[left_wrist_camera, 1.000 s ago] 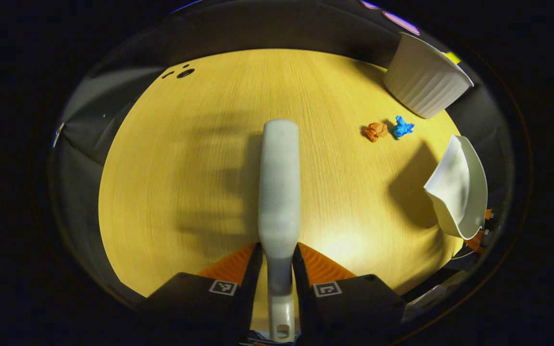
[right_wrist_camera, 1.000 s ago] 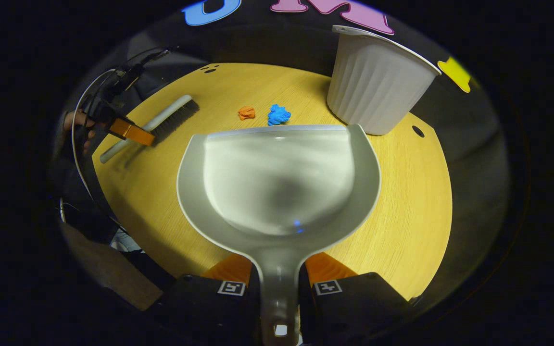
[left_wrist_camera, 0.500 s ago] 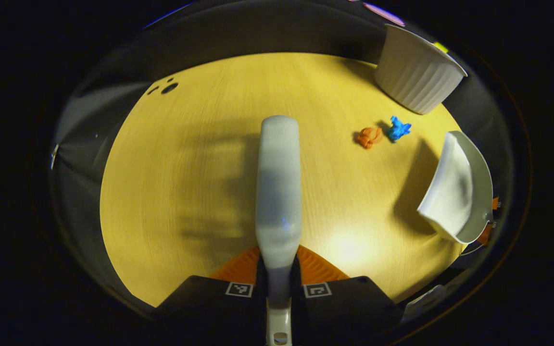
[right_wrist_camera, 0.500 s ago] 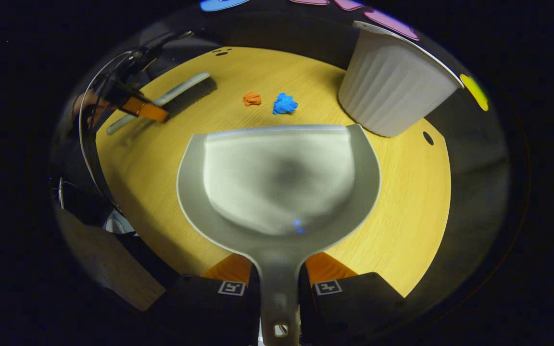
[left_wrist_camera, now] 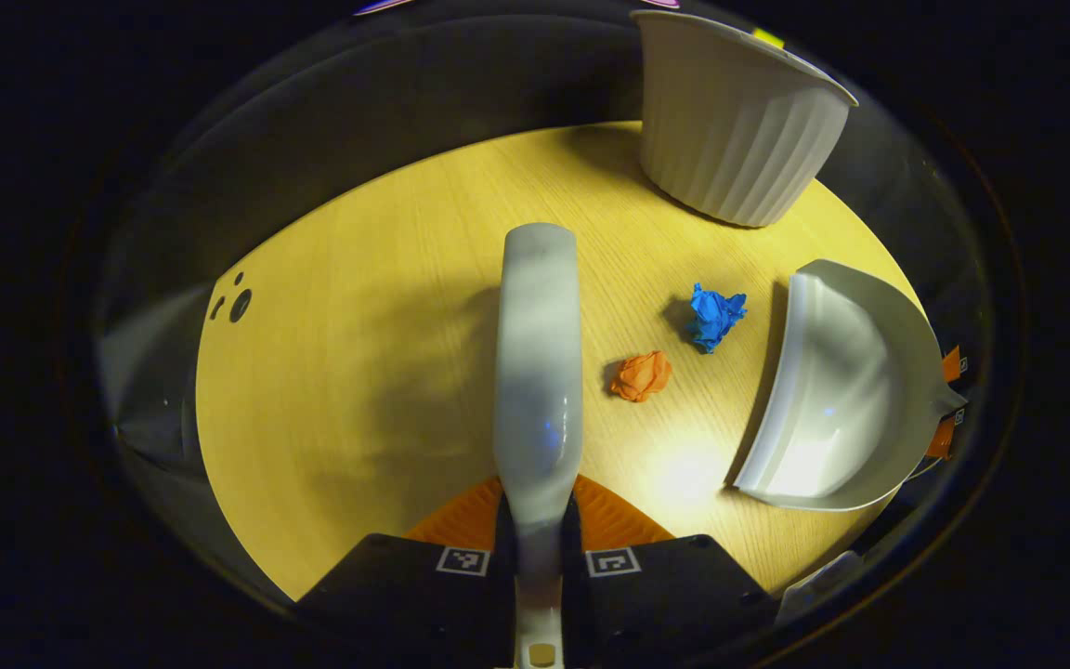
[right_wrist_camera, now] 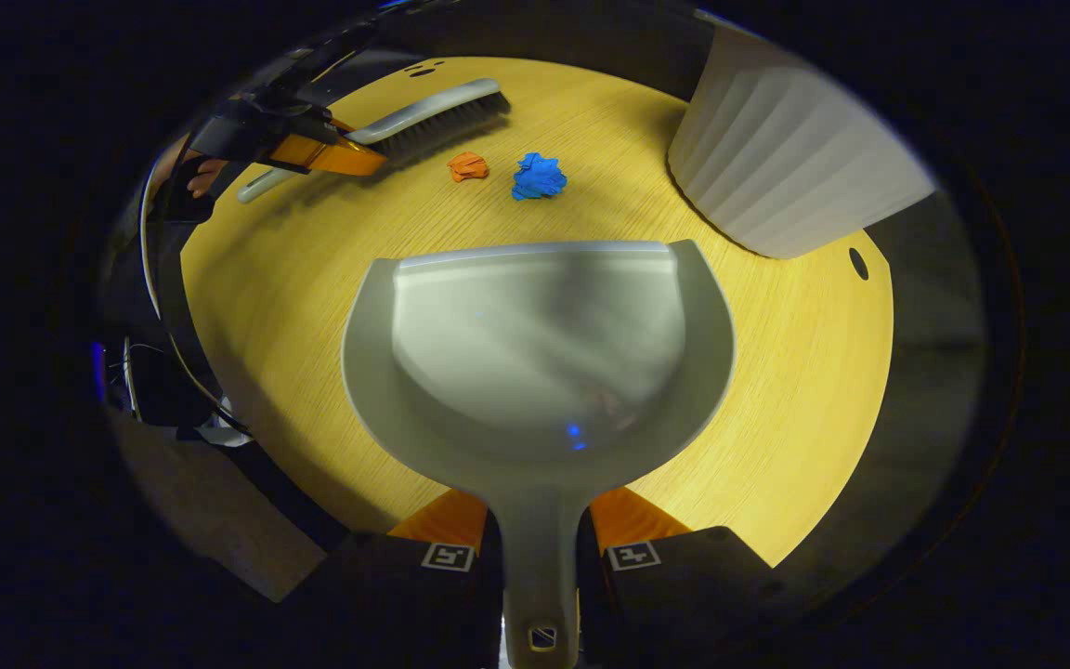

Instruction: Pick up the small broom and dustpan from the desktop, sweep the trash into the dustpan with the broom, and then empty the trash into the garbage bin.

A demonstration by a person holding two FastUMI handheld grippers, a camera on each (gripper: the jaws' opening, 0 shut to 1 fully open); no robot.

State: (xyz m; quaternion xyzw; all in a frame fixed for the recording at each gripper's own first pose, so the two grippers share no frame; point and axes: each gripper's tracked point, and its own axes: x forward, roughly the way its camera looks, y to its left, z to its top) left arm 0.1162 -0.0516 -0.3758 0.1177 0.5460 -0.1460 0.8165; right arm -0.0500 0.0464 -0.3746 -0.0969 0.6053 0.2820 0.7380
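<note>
Left gripper view: we see the broom running straight ahead from the left gripper, whose two fingers are closed tight on its handle. The broom's back faces us over the yellow tabletop. Just right of it lies the orange paper ball, and a little farther off and to the right the blue paper ball, the two near each other but apart. Right of both we see the dustpan, its open mouth turned toward them. The white ribbed garbage bin stands at the table's far right.

In the right gripper view, we find the right gripper clamped on the dustpan's handle, with the pan spreading out ahead of us. Beyond its front lip lie the two paper balls, and the broom's bristles sit just left of the orange one.
</note>
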